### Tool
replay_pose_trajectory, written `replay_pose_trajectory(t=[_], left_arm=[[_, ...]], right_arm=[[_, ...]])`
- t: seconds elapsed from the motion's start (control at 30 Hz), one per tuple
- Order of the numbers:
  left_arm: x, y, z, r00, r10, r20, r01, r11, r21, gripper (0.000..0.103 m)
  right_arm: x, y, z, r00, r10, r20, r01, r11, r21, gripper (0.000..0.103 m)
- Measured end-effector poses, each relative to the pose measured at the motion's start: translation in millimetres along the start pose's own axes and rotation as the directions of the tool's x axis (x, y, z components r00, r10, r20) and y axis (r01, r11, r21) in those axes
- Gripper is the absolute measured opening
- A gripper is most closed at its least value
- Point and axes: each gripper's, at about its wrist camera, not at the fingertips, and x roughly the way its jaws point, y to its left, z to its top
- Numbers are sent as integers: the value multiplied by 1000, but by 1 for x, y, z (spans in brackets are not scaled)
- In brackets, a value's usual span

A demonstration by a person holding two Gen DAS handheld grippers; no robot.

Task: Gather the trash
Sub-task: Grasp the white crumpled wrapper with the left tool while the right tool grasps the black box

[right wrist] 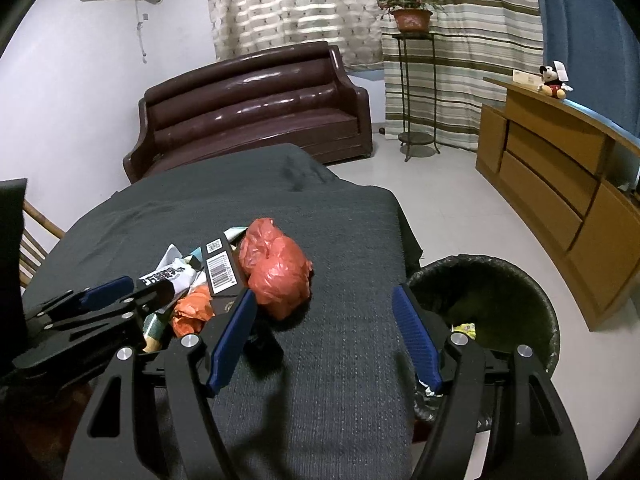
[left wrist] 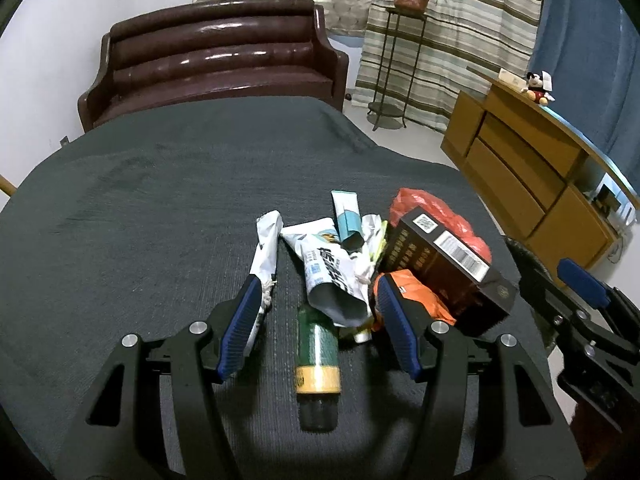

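Note:
A pile of trash lies on the dark grey table [left wrist: 140, 200]. In the left wrist view my left gripper [left wrist: 316, 292] is open, its jaws either side of a green bottle [left wrist: 318, 356] and a crumpled white wrapper [left wrist: 332, 276]. A black box [left wrist: 448, 264], an orange wrapper [left wrist: 420, 296], a red plastic bag [left wrist: 436, 212] and a teal tube [left wrist: 346, 216] lie just beyond. My right gripper [right wrist: 324, 312] is open and empty above the table, right of the red bag [right wrist: 276, 268] and the black box [right wrist: 222, 268]. A black-lined trash bin [right wrist: 488, 300] stands off the table's right edge.
A brown leather sofa [right wrist: 256, 104] stands behind the table. A wooden cabinet [right wrist: 560, 184] with a Mickey toy [right wrist: 554, 80] is on the right, a plant stand [right wrist: 416, 80] by the curtains. The left gripper shows in the right wrist view [right wrist: 100, 300].

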Motion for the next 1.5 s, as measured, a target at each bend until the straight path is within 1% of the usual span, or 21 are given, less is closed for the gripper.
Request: replay_pose_trajectory(t=[0.07,0.13,0.2,0.23,0.27,0.33,0.53,0.6,0.87,1.03,1.13,1.33,1.37,1.5], left_arm=[[4,1,1,1000,-2,-10,2,1000,-3,56],[8,2,1,1000,-4,-18,4,1000,-4,48],[9,1,1,1000,-11,-20,11,1000,0,43],[9,1,1,1000,-16,-20,16,1000,5,37],[9,1,1,1000,-19,-20,19,1000,7,34],[10,1,-1,999,-38,-20,38,999,11,20],[8,1,-3,998,-65,-17,65,998,14,15],[4,2,-3,996,-84,-13,84,996,8,14],[-10,10,-6,996,-92,-4,92,996,5,14],[-19,17,-9,996,-92,7,92,996,-1,14],[-21,21,-9,996,-90,11,90,996,-2,13],[-26,26,-11,996,-91,14,92,996,-13,13],[-27,27,-11,996,-92,17,92,996,-14,13],[-30,30,-12,994,-103,23,103,995,-15,13]], right_arm=[[2,2,1,1000,1,0,-1,1000,0,69],[4,3,3,1000,3,1,-3,1000,-1,69],[5,4,3,1000,5,0,-5,1000,-5,69],[5,5,4,1000,8,1,-8,1000,-8,68],[5,6,5,1000,10,2,-10,1000,-12,68],[5,8,4,1000,13,5,-13,1000,-20,68],[5,14,5,1000,27,4,-27,999,-38,67],[6,16,5,999,32,-1,-32,999,-42,66],[4,28,2,998,54,-14,-55,997,-61,61],[3,39,0,997,68,-23,-70,994,-87,57],[7,43,-1,997,73,-32,-75,992,-98,52],[13,49,-4,994,86,-69,-93,990,-109,35],[14,50,-4,994,84,-72,-91,990,-110,33],[13,52,-5,995,76,-64,-83,989,-121,33]])
